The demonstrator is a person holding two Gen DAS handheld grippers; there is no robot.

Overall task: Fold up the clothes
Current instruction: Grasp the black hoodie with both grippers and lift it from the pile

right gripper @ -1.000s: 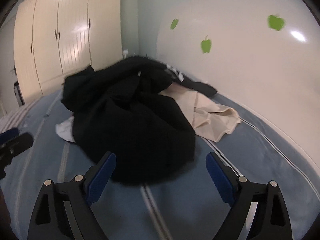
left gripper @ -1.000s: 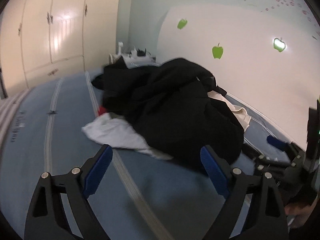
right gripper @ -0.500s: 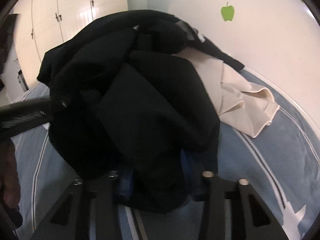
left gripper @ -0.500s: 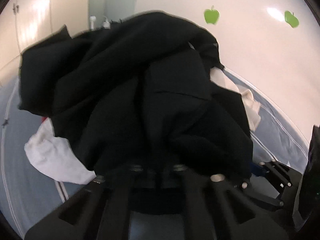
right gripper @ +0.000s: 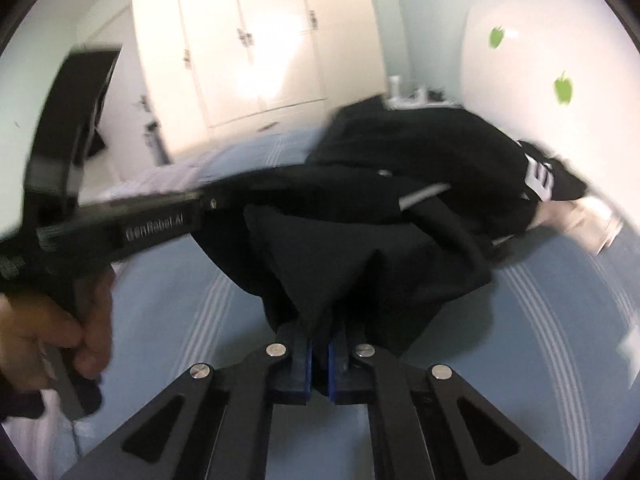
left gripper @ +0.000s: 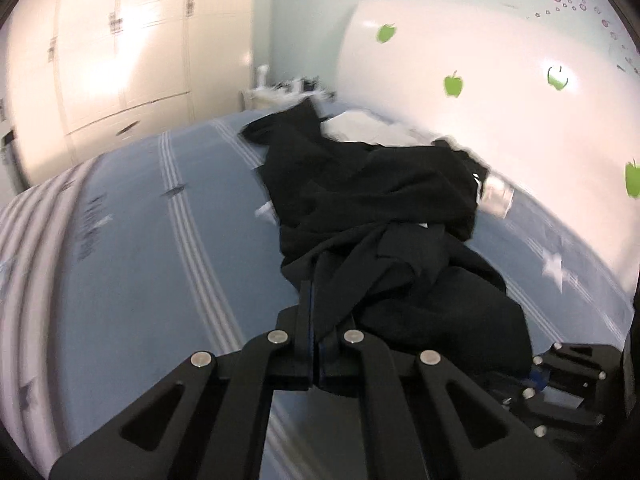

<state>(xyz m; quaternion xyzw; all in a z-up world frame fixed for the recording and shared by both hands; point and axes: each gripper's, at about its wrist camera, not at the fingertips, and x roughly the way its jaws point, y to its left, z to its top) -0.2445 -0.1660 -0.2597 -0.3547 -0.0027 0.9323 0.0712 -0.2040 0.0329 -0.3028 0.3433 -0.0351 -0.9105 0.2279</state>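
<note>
- Left tool point(left gripper: 314, 312): jaws fully together, pinching a fold of the black garment point(left gripper: 384, 216); cloth comes straight out from betw. the blue pads and runs up into the heap.
- Right tool point(right gripper: 319, 344): jaws have just been closing, now nearly together w/ black cloth clamped betw. the blue pads; fabric fans up from the grip in a taut wedge.
- Black garment: lies on the bed point(left gripper: 132, 240), stretched long from the two grips toward the headboard point(left gripper: 500, 92); bunched & twisted mid-way. White lettering shows on a far part in right wrist view point(right gripper: 540, 178).
- Light-coloured clothes: a pale piece point(left gripper: 496, 198) sticks out from under the black cloth near the headboard; another white piece point(left gripper: 360, 128) behind the heap at the far end.
- Bed cover is blue w/ white stripes and stars.
- In right wrist view the left tool's body crosses from the left side, tip against the black cloth; person's left hand point(right gripper: 48, 332) wraps its handle, dark sleeve at the wrist.
- In left wrist view the right tool's black frame point(left gripper: 568, 392) sits at lower right, just beside the garment's near edge.
- Backgrnd: cream wardrobe doors point(left gripper: 120, 52), green apple stickers point(left gripper: 453, 84) on headboard. Both views blurred.
</note>
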